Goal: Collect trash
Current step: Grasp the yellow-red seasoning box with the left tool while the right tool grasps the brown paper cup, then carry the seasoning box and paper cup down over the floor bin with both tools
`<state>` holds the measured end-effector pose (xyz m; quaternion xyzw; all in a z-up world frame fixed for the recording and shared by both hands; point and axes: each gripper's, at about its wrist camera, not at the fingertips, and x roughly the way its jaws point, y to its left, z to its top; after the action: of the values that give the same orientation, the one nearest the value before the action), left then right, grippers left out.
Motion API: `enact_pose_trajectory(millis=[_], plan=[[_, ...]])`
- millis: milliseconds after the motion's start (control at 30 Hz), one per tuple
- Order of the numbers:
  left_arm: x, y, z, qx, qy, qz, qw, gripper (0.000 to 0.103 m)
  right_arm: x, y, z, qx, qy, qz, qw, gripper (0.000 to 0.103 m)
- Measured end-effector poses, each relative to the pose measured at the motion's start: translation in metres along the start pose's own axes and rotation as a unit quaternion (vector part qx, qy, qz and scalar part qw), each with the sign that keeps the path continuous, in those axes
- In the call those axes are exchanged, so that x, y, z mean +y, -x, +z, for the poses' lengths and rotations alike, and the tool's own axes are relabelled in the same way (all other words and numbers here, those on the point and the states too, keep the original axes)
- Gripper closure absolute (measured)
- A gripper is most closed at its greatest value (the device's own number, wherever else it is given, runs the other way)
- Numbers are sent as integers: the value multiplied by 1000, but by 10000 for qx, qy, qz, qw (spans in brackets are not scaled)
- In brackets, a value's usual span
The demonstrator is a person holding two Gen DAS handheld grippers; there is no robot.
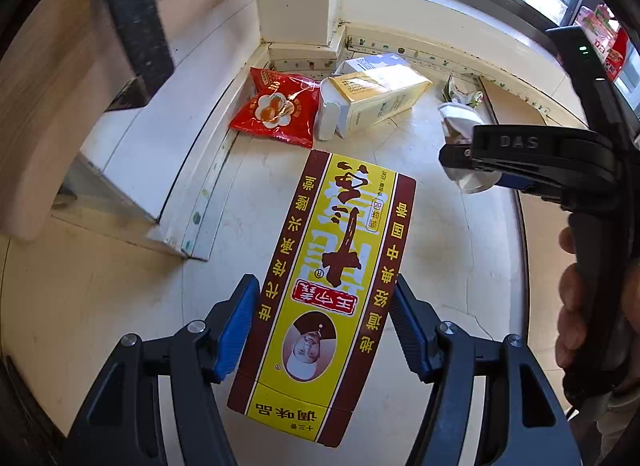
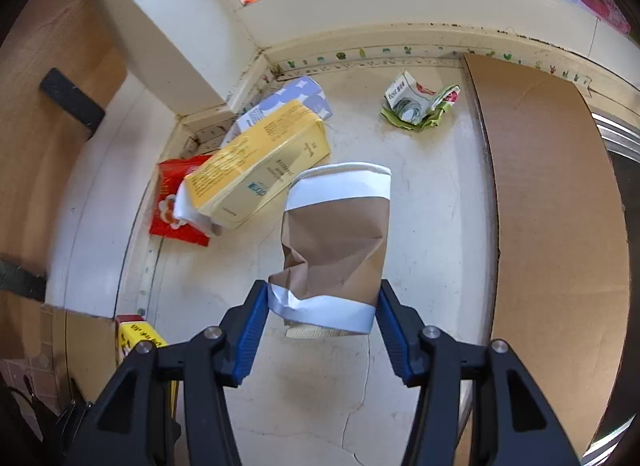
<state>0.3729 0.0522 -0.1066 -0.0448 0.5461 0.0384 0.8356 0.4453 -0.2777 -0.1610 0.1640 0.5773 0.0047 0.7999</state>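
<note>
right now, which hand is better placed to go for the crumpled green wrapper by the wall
Neither is free: the left gripper holds the yellow box, the right gripper the crushed paper cup. Once emptied, probably the right: the green wrapper lies on its side, by the cardboard sheet.

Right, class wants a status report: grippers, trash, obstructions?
Left gripper holding yellow box. Right gripper holding crumpled cup. Red packet, carton, green wrapper on floor. Nothing blocking.
</note>
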Motion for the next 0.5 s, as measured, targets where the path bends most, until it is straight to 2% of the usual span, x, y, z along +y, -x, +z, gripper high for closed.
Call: enact_pose_trajectory(millis=[233, 500], plan=[[0, 37, -35, -140, -25, -180, 9997, 40, 23, 62, -49, -300, 277, 412, 9983, 50], [2, 106, -92, -517, -116, -397, 9978, 40, 33, 132, -140, -471, 158, 790, 9956, 50]])
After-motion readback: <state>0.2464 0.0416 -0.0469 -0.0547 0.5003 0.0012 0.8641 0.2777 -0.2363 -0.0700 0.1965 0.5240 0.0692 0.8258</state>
